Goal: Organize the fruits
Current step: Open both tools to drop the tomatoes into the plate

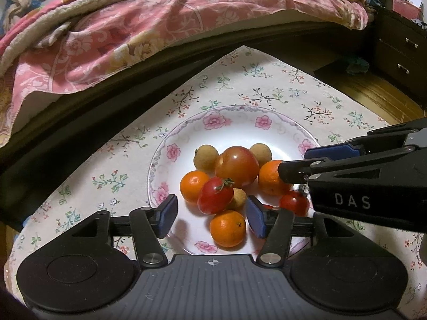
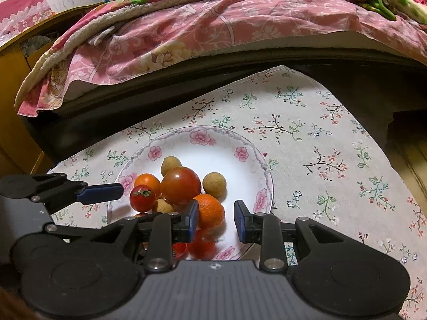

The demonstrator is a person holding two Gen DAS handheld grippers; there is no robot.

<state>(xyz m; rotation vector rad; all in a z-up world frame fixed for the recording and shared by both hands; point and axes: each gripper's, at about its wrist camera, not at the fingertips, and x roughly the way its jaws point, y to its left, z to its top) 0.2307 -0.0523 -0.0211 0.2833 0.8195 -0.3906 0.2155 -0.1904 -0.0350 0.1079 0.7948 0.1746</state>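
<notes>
Now we hold the left gripper low over the near side of the plate, its blue pads spread wide and grasping nothing; a small orange lies between them on the plate, and we cannot tell whether either pad touches it. Just beyond it on the plate sits a cherry tomato with a green stem, a second orange at that tomato's left. Our right gripper hovers over the plate's near right part, jaws parted and empty, with a third orange showing between them, beside the left pad. At the plate's middle rests a big tomato, with two longans behind it and a third in front. Another small tomato lies near the plate's right rim, under the right gripper. All the fruit is heaped on the plate, which stands on a flowered cloth. Beyond the cloth's far corner hangs a pink bedspread.
</notes>
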